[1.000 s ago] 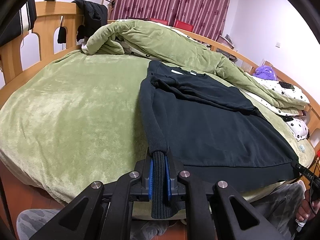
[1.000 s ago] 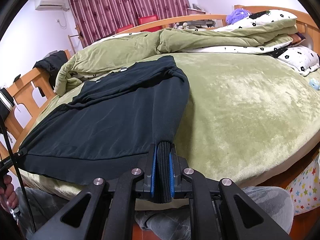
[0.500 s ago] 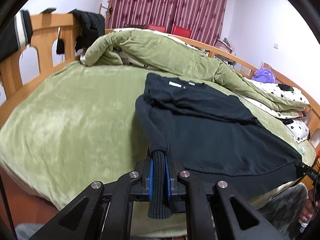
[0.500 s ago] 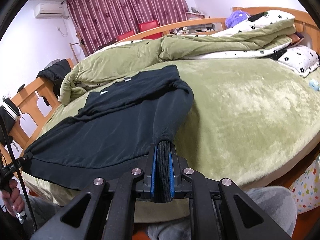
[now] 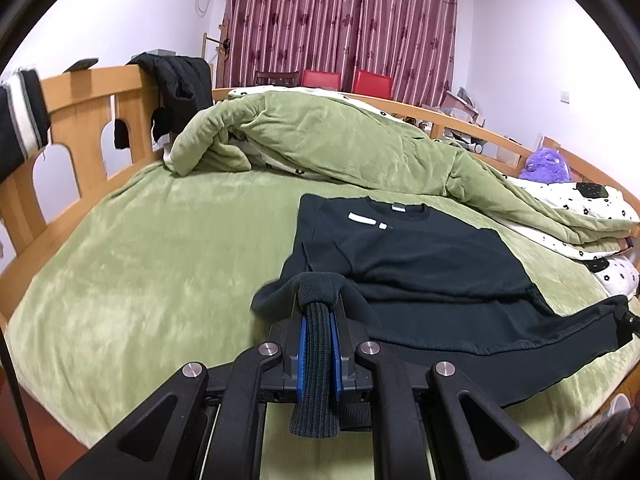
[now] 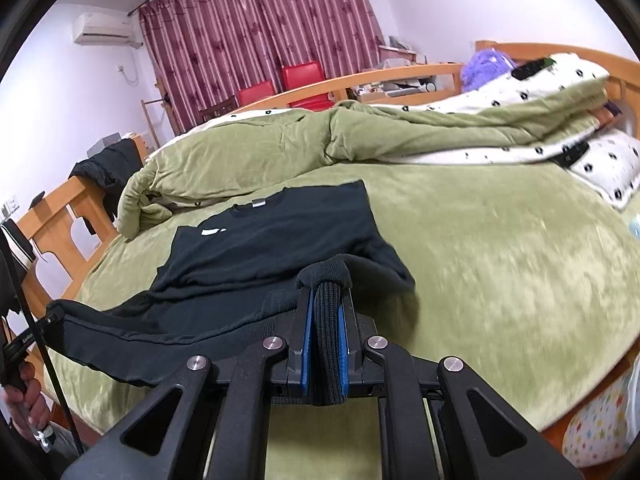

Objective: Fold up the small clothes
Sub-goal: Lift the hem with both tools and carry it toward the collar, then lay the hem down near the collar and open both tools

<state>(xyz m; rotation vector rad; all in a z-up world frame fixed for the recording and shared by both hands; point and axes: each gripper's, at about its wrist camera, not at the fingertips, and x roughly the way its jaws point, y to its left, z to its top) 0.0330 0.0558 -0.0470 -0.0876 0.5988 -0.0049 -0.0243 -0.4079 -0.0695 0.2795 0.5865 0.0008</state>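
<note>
A black long-sleeved knit sweatshirt [image 5: 420, 264] lies face down on the bed's green plush blanket [image 5: 140, 272], collar end toward the rumpled green quilt [image 5: 320, 140] heaped along the far side of that blanket. The left gripper [image 5: 318, 344] is clamped tight on a ribbed black cuff [image 5: 316, 360] at the sweatshirt's left lower corner, blue pads pressed against the rib on both sides, the cuff's end hanging down below them. The right gripper [image 6: 325, 344] is clamped the same way on the other ribbed cuff [image 6: 326, 344] at the right lower corner. Both corners are raised off the blanket, so the hem [image 6: 132, 336] sags in a dark band between the two grippers while the upper body of the sweatshirt rests flat on the blanket. A white label [image 5: 362, 219] sits just below the collar. Beyond the quilt hang dark red patterned curtains [image 5: 340, 28] with two red chairs [image 5: 344, 80] in front of them. At the blanket's left end stands a wooden footboard [image 5: 80, 112] with a black jacket [image 5: 180, 84] draped over it. A hand [image 6: 28, 404] shows at the left edge of the right wrist view
</note>
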